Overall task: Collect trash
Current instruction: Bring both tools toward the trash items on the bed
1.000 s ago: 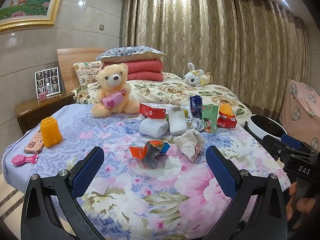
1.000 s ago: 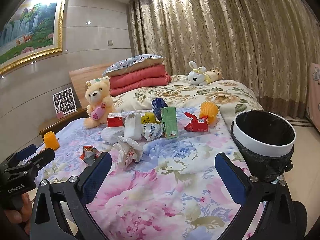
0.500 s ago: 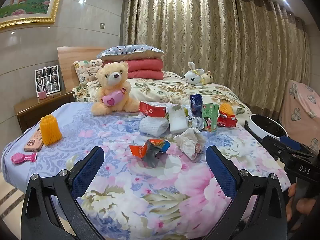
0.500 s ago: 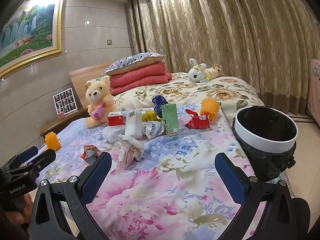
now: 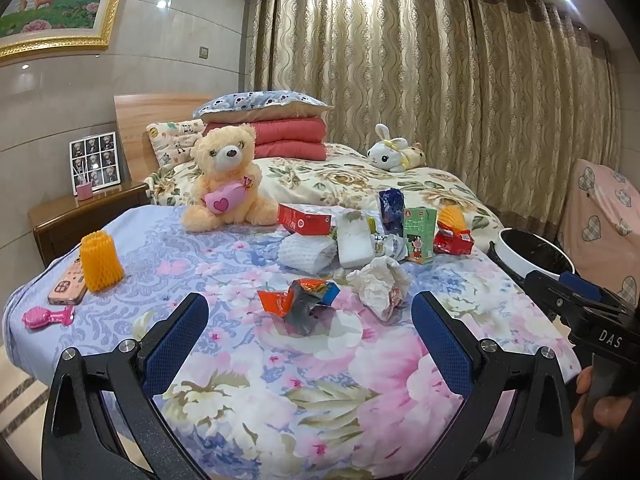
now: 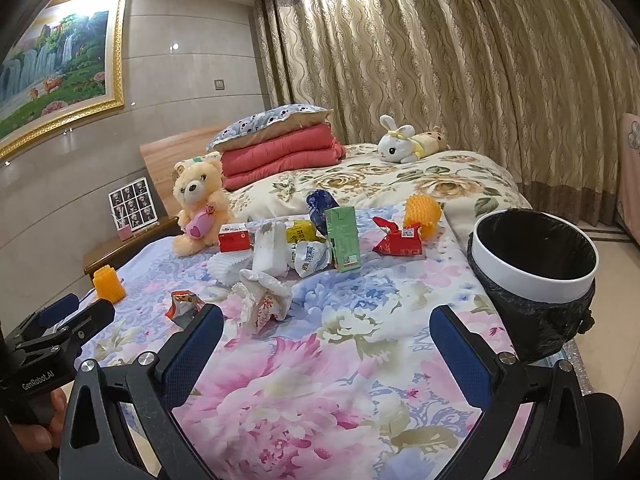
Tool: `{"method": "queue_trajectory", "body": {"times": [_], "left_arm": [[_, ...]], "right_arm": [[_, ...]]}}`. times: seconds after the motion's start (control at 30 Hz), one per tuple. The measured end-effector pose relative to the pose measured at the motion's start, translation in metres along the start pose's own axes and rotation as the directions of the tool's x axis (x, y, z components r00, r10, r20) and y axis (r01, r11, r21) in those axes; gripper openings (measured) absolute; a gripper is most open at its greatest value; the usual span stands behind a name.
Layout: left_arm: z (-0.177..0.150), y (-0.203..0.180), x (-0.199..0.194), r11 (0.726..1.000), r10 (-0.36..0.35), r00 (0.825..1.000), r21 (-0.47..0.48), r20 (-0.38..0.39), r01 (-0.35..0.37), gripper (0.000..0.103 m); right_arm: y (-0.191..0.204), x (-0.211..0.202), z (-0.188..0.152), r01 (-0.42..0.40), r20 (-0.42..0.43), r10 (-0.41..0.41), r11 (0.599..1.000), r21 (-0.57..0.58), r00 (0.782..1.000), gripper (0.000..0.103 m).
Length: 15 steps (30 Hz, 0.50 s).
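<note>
Above the near edge of the floral bedspread (image 5: 248,408), the left tongs (image 5: 310,332) hang with their blue-padded arms wide apart and nothing between them, pointed at the crumpled orange and silver foil wrapper (image 5: 298,305) lying just ahead on the cloth. That aim suggests this wrapper is the first piece meant for collection. The right tongs (image 6: 326,344) are likewise spread apart and empty, held over the bedspread with the white-rimmed bin lined with a black bag (image 6: 534,264) just to their right, beside the bed, so anything lifted has only a short way to go.

Taking the wrapper as landmark: just right of it lies a crumpled white tissue (image 5: 380,286). Beyond both sits the main heap of trash, close-packed, probably for easy picking: a white foam net sleeve (image 5: 306,253), a white foam block (image 5: 354,238), a red carton lying flat (image 5: 304,220), a dark blue snack bag (image 5: 391,204), an upright green milk carton (image 5: 419,234) and a red crumpled packet (image 5: 454,240). Well left of the wrapper stand an orange foam net sleeve (image 5: 100,267), a pink phone (image 5: 69,286) and a pink toy brush (image 5: 46,316). Behind the heap a beige teddy bear (image 5: 226,178) sits upright.

Nothing looks binned yet; the soft foil will likely crush under a pinch.
</note>
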State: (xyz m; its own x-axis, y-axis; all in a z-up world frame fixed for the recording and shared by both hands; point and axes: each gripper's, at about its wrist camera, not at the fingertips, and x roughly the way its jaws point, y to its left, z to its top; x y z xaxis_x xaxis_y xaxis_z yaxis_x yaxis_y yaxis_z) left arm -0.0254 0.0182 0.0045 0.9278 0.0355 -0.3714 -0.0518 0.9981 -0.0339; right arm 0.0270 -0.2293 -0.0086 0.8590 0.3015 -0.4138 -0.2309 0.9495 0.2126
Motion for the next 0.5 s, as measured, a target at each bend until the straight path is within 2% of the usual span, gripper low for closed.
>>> {"method": "queue_trajectory", "body": {"times": [0.5], "left_arm": [[-0.0012,0.0015,0.0014,1.0,-0.006,1.0,-0.009,-0.009,0.006,0.103]], "right_arm": [[0.0024,-0.0004,-0.0009,-0.013,-0.002,0.013,1.0,0.006,1.0,0.103]]}}
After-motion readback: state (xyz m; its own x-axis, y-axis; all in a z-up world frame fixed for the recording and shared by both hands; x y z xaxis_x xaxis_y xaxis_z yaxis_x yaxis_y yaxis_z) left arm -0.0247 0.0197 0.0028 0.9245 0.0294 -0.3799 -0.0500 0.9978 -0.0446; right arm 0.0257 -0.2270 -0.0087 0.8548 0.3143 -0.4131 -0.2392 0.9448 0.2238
